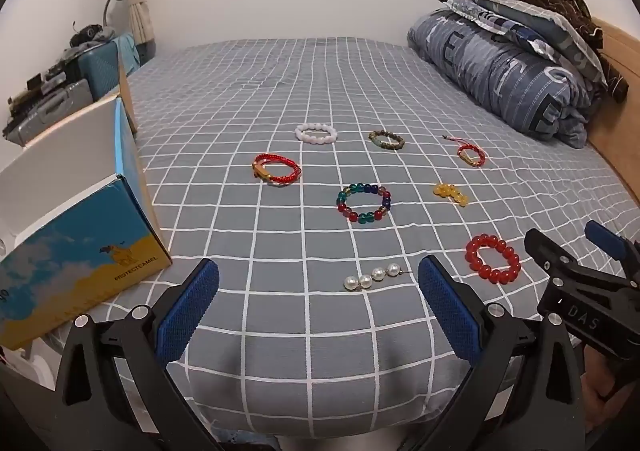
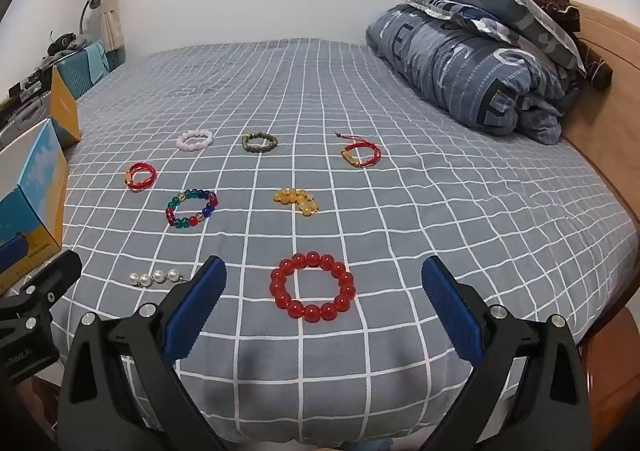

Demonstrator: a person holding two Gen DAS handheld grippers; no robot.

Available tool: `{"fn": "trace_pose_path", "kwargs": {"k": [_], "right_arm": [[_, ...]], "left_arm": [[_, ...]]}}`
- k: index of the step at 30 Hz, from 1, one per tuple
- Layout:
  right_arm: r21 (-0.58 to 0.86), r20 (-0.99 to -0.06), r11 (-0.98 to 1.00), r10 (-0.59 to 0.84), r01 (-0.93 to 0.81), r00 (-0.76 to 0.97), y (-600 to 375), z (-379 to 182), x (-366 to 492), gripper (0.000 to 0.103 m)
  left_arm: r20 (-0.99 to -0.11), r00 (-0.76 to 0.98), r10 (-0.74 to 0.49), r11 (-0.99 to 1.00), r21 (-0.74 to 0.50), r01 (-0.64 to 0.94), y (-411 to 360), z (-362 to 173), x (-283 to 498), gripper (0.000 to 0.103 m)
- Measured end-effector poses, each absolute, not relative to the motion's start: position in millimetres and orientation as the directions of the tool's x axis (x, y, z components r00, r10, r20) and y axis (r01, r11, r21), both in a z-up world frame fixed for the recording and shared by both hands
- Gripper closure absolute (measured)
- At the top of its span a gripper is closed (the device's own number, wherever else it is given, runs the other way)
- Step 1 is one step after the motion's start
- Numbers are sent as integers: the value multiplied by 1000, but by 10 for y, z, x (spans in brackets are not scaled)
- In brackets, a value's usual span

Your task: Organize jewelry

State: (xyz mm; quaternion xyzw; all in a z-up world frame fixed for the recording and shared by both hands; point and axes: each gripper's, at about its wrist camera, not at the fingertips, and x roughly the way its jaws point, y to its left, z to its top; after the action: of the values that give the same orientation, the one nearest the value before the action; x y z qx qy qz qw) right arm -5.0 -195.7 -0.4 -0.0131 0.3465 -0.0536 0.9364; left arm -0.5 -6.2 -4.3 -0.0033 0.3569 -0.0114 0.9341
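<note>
Several bracelets lie spread on a grey checked bed sheet point(image 1: 320, 91). Nearest my left gripper point(image 1: 318, 271) is a short pearl strand point(image 1: 376, 277), just beyond its open jaws. A red bead bracelet point(image 2: 313, 292) lies between and a little ahead of the open fingers of my right gripper point(image 2: 324, 271). Farther off lie a multicolour bead bracelet point(image 1: 364, 204), a red cord bracelet point(image 1: 276, 168), a white bead bracelet point(image 1: 316, 133), a brown-green bead bracelet point(image 1: 386, 140), a yellow bead bracelet point(image 2: 297, 200) and a second red cord bracelet point(image 2: 360, 153). Neither gripper holds anything.
An open blue and yellow cardboard box point(image 1: 76, 243) stands at the bed's left edge. A folded blue quilt with pillows point(image 1: 520, 67) is piled at the far right against a wooden headboard point(image 2: 600, 91). Suitcases and clutter point(image 1: 52, 91) sit left of the bed.
</note>
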Motion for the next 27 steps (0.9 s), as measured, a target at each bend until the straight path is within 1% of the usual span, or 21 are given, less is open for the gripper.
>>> {"fn": "trace_pose_path", "kwargs": {"k": [27], "right_arm": [[-43, -655, 996, -89, 81, 750, -1940, -24, -49, 9]], "left_arm": [[-674, 739, -9, 1000, 5, 16, -74, -65, 21, 6]]}}
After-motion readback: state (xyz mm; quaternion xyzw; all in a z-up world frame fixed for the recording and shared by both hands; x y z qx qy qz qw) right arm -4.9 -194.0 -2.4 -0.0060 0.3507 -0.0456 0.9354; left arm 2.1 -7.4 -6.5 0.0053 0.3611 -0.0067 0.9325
